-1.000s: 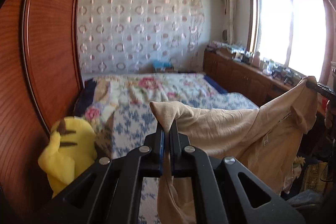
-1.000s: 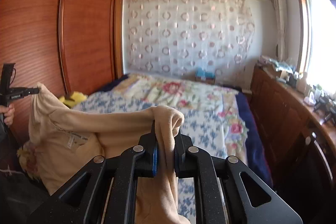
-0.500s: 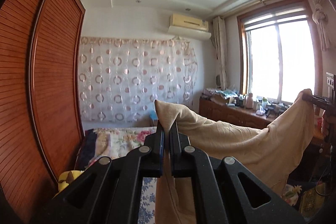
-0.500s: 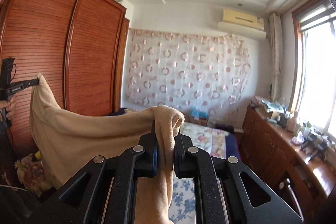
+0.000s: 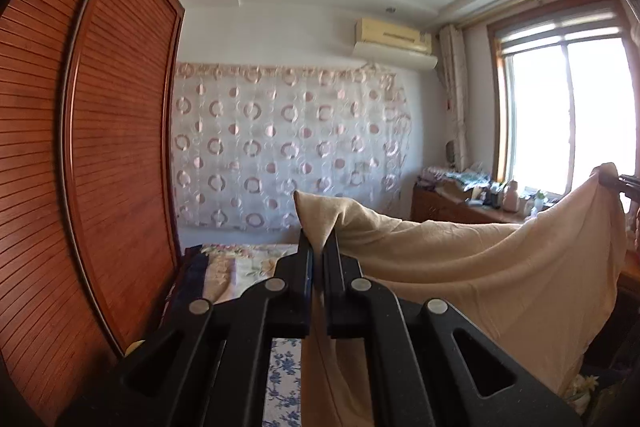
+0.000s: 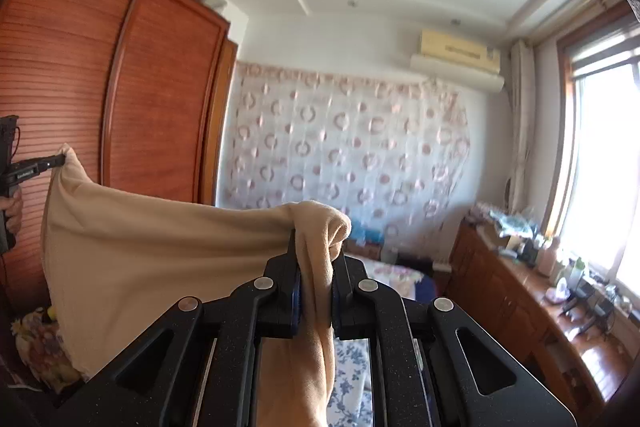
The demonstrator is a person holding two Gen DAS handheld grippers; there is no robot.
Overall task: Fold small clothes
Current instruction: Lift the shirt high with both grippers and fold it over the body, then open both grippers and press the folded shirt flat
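I am looking out over a bedroom whose left side is taken up by a tall red-brown wardrobe (image 5: 100, 155) with ribbed sliding doors, and whose far wall is carrying a sheer curtain (image 5: 288, 147) patterned with pink rings. A bright window (image 5: 568, 115) is glaring on the right, with an air conditioner (image 5: 394, 37) mounted high beside it. Below, the bed (image 5: 240, 267) is showing under a floral quilt, only a strip of it in the left wrist view. Along the window wall a wooden counter (image 6: 520, 299) is running, crowded with bottles and small clutter that I cannot make out singly. The beige garment (image 5: 480, 267) is hanging in the air above the bed, stretched between my two tools and sagging in the middle. My left gripper (image 5: 317, 239) is pinching one top corner, its jaws pressed nearly together on the cloth. My right gripper (image 6: 316, 259) is pinching the other corner, a thick bunched fold filling its jaws. In the right wrist view, fingers (image 6: 14, 209) of the hand on the left gripper's handle are showing at the frame's edge.
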